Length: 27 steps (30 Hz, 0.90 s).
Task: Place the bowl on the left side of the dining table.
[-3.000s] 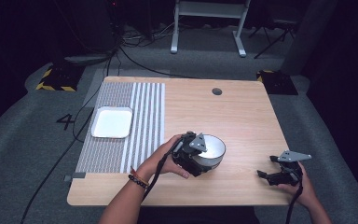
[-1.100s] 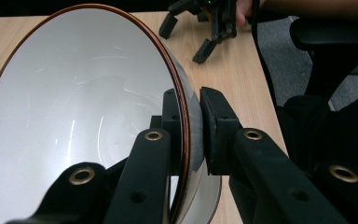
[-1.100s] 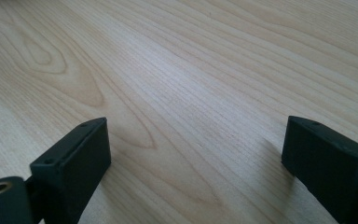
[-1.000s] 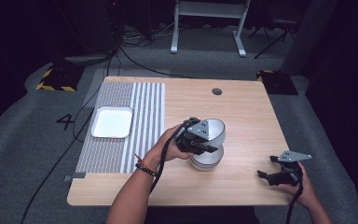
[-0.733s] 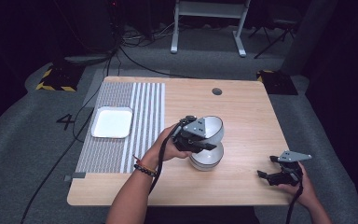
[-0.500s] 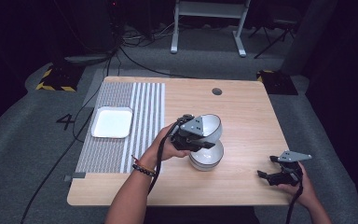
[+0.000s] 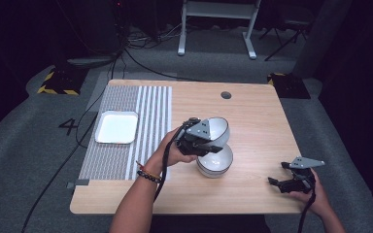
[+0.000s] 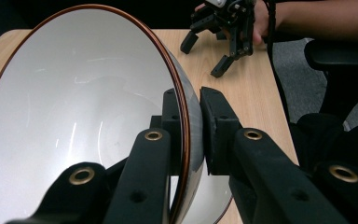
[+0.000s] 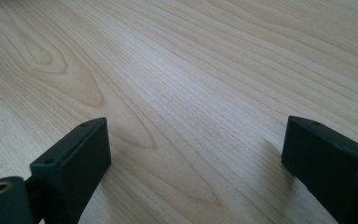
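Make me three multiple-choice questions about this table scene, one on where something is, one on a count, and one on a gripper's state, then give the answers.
1. Where does the white square tray lie?
A. On the grey striped mat
B. On the bare wood by the right gripper
C. Inside a bowl

2. How many white bowls with dark outsides are there?
A. One
B. Two
C. Three

3. What is the left gripper doing?
A. Resting open on the table
B. Pinching the rim of the lifted, tilted bowl
C. Holding the tray

Answers:
1. A, the high view shows the tray on the mat at the wooden table's left.
2. B, one is lifted and the lower bowl sits on the table.
3. B, the left gripper view shows its jaws closed on the rim.
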Available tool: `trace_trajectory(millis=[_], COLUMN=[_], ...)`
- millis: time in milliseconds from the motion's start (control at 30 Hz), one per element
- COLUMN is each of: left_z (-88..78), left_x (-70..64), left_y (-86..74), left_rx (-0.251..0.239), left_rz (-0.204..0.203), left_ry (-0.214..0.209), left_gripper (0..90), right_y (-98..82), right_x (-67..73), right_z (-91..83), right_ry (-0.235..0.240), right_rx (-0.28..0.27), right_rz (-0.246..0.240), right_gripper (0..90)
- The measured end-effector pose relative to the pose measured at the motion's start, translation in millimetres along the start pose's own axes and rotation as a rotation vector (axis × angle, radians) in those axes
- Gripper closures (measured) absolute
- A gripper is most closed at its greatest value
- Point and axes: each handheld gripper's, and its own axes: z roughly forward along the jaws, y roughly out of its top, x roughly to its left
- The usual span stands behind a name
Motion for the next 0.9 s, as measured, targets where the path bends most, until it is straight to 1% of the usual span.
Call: trace_trajectory(millis=[67, 100, 167, 200, 300, 367, 400, 533, 600, 633, 667, 733, 767, 800, 867, 900], left_z=[-2.9, -4.4, -8.1, -10.2, -17.4, -22.2, -26.2, -35.5, -40.0, -43.2, -44.0, -48.3, -49.5, -51.4, -54.7, -55.5], left_x=[0.4, 1.4, 2.0, 3.4, 7.1, 9.1, 11.2, 15.6, 17.1, 17.6, 17.7, 19.1, 19.7, 20.0, 21.8, 21.8], left_y=[-0.5, -0.7, -1.9, -2.7, -6.5, -9.1, -10.4, -16.8, -19.6, -21.5, -22.9, -25.0, -26.5, -27.4, -30.1, -31.1], left_rx=[0.0, 0.003, 0.001, 0.006, 0.006, 0.013, 0.023, 0.02, 0.028, 0.03, 0.021, 0.03, 0.024, 0.028, 0.033, 0.035], left_rz=[-0.005, 0.003, -0.01, -0.008, -0.021, -0.041, -0.043, -0.063, -0.068, -0.074, -0.083, -0.08, -0.082, -0.096, -0.093, -0.103], left_ry=[0.007, 0.011, 0.023, 0.029, 0.048, 0.054, 0.057, 0.084, 0.09, 0.103, 0.105, 0.116, 0.126, 0.131, 0.152, 0.151], left_gripper=[80.7, 80.7, 80.7, 80.7, 80.7, 80.7, 80.7, 80.6, 80.7, 80.7, 80.7, 80.7, 80.7, 80.6, 80.7, 80.7], right_y=[0.0, 0.0, 0.0, 0.0, 0.0, 0.0, 0.0, 0.0, 0.0, 0.0, 0.0, 0.0, 0.0, 0.0, 0.0, 0.0], right_x=[0.1, 0.0, 0.1, 0.1, 0.2, 0.0, 0.0, 0.1, 0.1, -0.2, -0.2, -0.1, -0.2, 0.0, 0.1, 0.0], right_z=[0.0, 0.0, 0.0, 0.0, 0.0, 0.0, 0.0, 0.0, 0.0, -0.1, -0.1, -0.1, -0.1, 0.0, 0.0, 0.0], right_ry=[0.0, 0.0, 0.0, 0.0, 0.0, 0.0, 0.0, 0.0, 0.0, 0.0, 0.0, 0.001, 0.001, 0.0, 0.0, 0.0], right_rx=[0.0, 0.0, 0.0, 0.0, 0.0, 0.0, 0.0, 0.0, 0.0, 0.001, 0.001, 0.0, 0.001, 0.0, 0.0, 0.0], right_rz=[0.001, 0.001, 0.002, 0.001, 0.002, 0.0, 0.0, 0.001, 0.001, -0.003, -0.002, -0.001, -0.002, 0.001, 0.001, 0.0], right_gripper=[8.0, 8.0, 8.0, 8.0, 8.0, 8.0, 8.0, 8.0, 8.0, 8.0, 8.0, 8.0, 8.0, 8.0, 8.0, 8.0])
